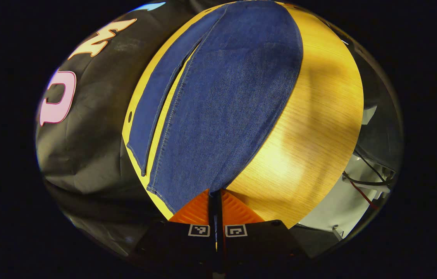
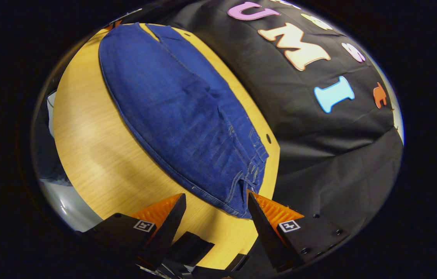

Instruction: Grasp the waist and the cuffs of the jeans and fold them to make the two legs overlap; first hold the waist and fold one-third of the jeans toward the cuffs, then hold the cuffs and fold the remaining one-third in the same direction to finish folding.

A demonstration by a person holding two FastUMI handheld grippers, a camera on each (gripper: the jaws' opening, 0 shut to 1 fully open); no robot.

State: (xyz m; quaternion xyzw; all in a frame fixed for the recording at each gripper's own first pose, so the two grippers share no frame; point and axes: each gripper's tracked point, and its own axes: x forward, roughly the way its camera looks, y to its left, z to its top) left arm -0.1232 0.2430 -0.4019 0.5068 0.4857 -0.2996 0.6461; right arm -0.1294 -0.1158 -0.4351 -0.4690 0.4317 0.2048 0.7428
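Observation:
Dark blue jeans (image 1: 226, 100) lie lengthwise on the round wooden table (image 1: 319, 128), one leg folded over the other, with a strip of the lower leg (image 1: 148, 112) showing at the left. In the left gripper view my left gripper (image 1: 215, 192) is shut, and the near corner of the top leg's cuff runs in between its tips. In the right gripper view the jeans (image 2: 176, 112) stretch away from their waist end (image 2: 255, 162). My right gripper (image 2: 215, 195) is open, its fingers standing on either side of the waist's near corner without touching it.
The black cloth wall (image 2: 319, 135) hangs close behind the table's far edge. A small hole (image 2: 268, 138) sits in the tabletop beside the waist. Loose cables (image 1: 365, 186) and white gear lie past the table's right rim. Bare wood (image 2: 94, 155) stretches left of the jeans.

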